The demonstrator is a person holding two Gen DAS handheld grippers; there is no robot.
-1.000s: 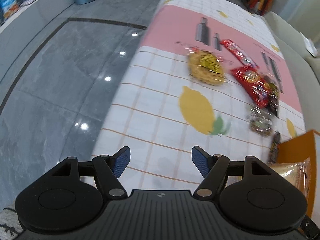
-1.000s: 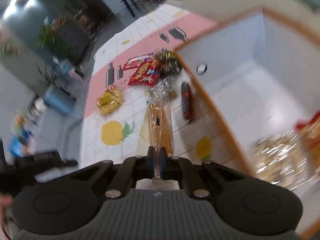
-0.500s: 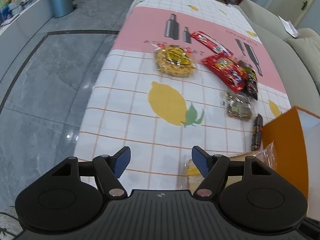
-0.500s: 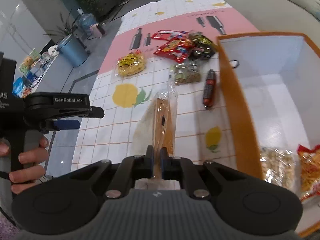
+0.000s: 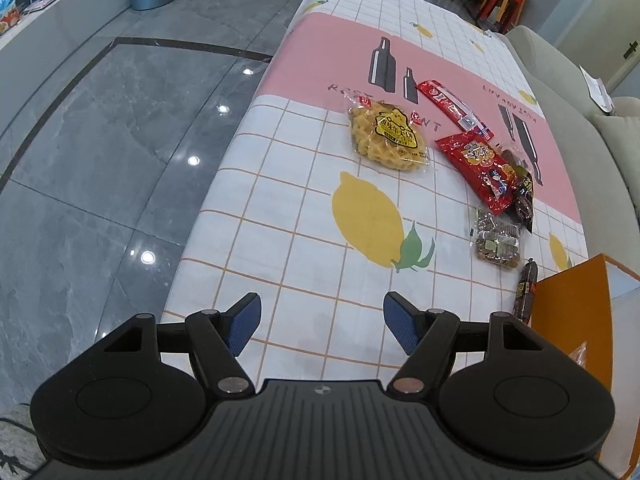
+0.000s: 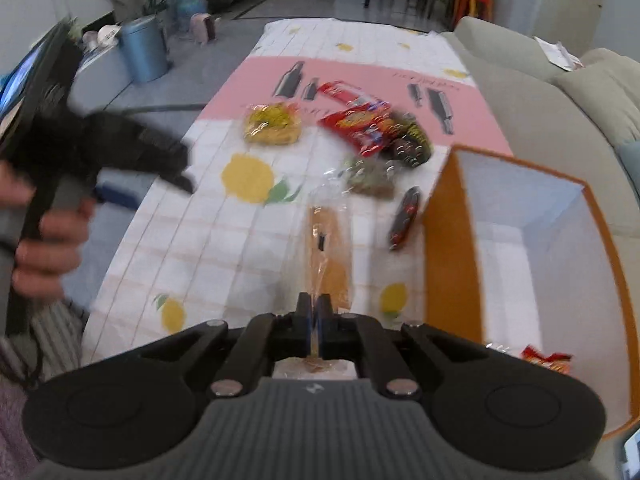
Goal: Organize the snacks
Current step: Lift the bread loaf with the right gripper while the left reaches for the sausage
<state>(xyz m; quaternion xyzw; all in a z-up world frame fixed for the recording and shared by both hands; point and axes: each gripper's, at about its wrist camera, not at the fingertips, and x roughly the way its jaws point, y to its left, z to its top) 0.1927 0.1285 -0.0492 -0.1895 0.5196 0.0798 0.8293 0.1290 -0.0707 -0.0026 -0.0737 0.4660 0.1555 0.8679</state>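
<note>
Snacks lay spread over the lemon-print tablecloth (image 5: 312, 240), and one hung in the right gripper (image 6: 314, 312), whose fingers were pinched tight on the clear wrapper of a long bread packet (image 6: 328, 248) held out above the cloth, just left of the orange box (image 6: 456, 240). Inside that box, a red snack bag (image 6: 546, 360) showed at the near corner. The left gripper (image 5: 322, 322) hovered over the near table edge with its blue pads wide apart and nothing between them. Farther on sat a dark sausage stick (image 5: 525, 288) beside the box, then a mixed nut packet (image 5: 496, 240), a red chip bag (image 5: 480, 168), a waffle packet (image 5: 386, 136), and farthest a long red stick pack (image 5: 452, 108).
</note>
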